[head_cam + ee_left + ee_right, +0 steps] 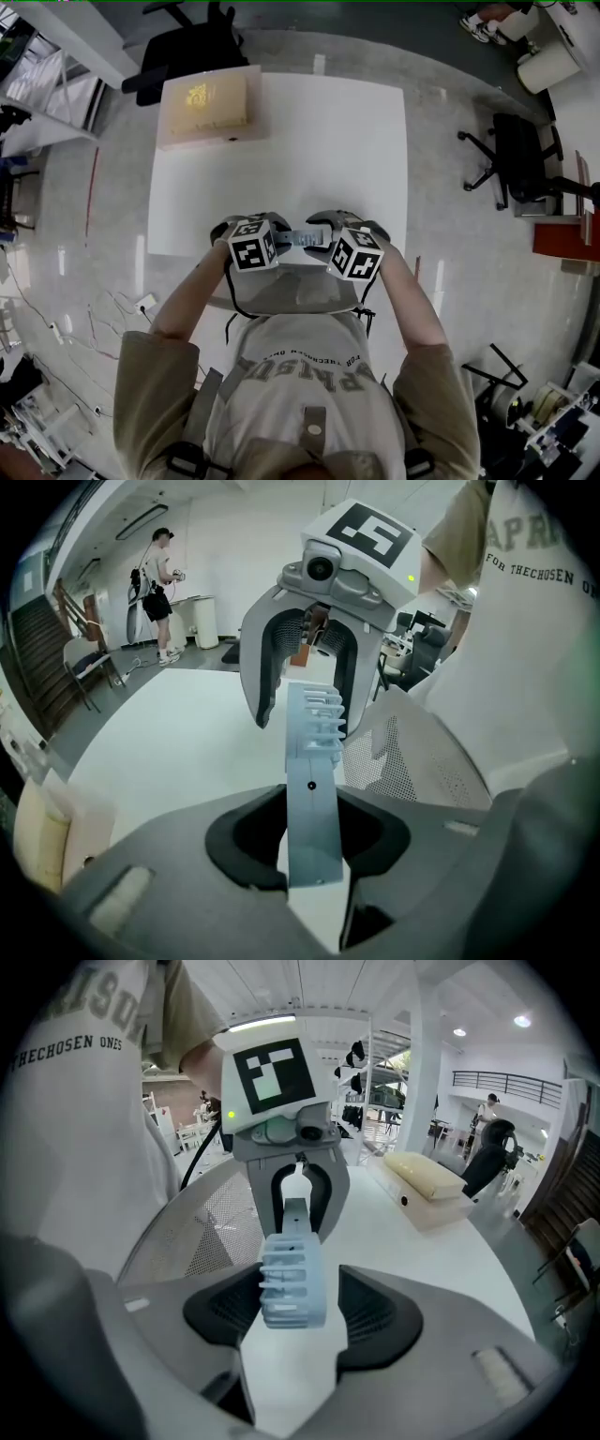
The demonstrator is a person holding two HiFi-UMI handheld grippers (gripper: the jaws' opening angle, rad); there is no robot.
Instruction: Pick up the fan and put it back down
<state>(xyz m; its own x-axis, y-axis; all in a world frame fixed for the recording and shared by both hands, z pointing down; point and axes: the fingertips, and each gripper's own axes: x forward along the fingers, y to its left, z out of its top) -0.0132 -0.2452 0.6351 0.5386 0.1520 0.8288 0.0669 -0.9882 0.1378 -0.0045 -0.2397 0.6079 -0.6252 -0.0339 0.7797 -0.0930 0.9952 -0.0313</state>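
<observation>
A small light-blue handheld fan (302,238) hangs level between my two grippers, over the near edge of the white table (281,141). My left gripper (281,241) is shut on the fan's flat handle (313,799), with both pads against it. My right gripper (322,238) faces it from the other end. Its jaws stand around the ribbed fan head (292,1283): the head leans on the left pad and a gap shows at the right pad. From the left gripper view, the right gripper (305,710) straddles the head. From the right gripper view, the left gripper (298,1213) clamps the handle.
A beige foam box (206,108) lies at the table's far left corner. A white mesh chair back (281,291) stands between the person and the table. Black office chairs (520,159) stand to the right and beyond the table. A person (155,574) stands far off.
</observation>
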